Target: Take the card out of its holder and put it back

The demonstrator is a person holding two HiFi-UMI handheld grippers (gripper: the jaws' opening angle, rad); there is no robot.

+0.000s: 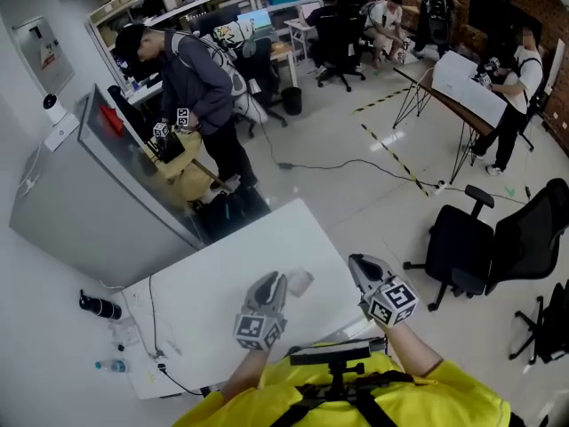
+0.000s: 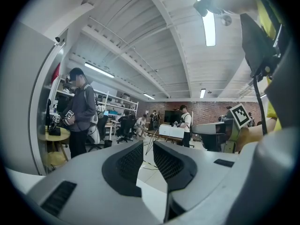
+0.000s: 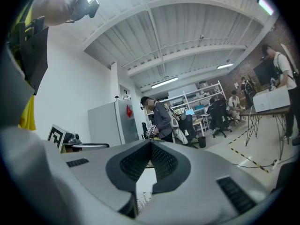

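While card holder lies beside left gripper, jaws slightly apart, empty, right gripper closed.

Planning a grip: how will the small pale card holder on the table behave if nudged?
The card holder looks small and thin, so it is probably light and would slide easily on the smooth white table. It seems to lie flat, so rolling or tipping is unlikely. Stiffness can't be judged.
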